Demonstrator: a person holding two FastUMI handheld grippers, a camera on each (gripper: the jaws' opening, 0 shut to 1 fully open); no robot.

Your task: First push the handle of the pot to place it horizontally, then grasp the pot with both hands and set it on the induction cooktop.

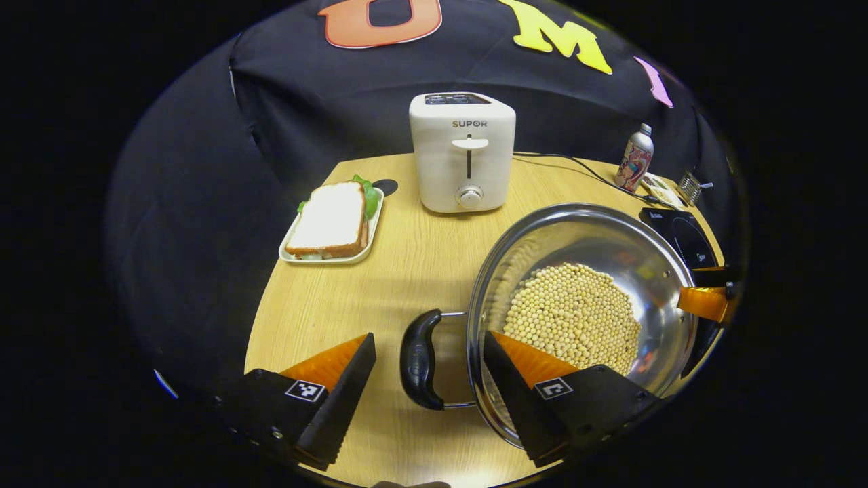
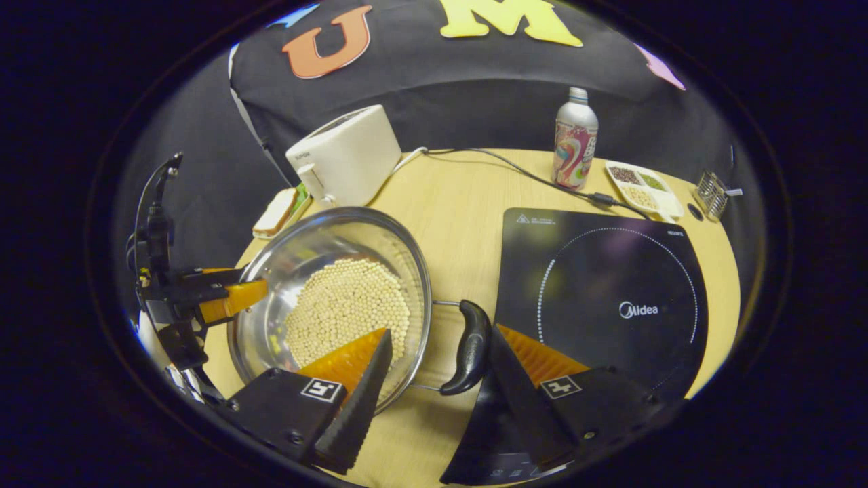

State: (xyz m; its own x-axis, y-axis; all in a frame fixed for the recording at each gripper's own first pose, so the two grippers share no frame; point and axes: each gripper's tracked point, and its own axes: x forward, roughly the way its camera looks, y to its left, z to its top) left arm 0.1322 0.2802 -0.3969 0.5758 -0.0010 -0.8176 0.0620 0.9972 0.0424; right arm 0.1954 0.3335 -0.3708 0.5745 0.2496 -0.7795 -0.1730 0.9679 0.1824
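A steel pot [image 1: 576, 234] [image 2: 319, 237] with soybeans [image 1: 573, 315] [image 2: 346, 305] in it stands on the wooden table, left of the black induction cooktop [image 2: 610, 298] [image 1: 681, 237]. In the left gripper view my left gripper [image 1: 428, 335] is open, its fingers straddling the pot's black left handle [image 1: 417, 359], one finger reaching over the rim. In the right gripper view my right gripper [image 2: 441, 330] is open around the black right handle [image 2: 468, 349], one finger above the beans and the other above the cooktop. Each gripper also appears across the pot in the other view: left [image 2: 224, 298], right [image 1: 705, 301].
A white toaster [image 1: 464, 152] [image 2: 346, 156] stands at the back, with a sandwich on a plate [image 1: 332, 224] to its left. A bottle [image 2: 575, 139], a tray of grains [image 2: 644, 190] and a wire holder [image 2: 712, 193] sit behind the cooktop. A black cable [image 2: 515, 169] crosses the table.
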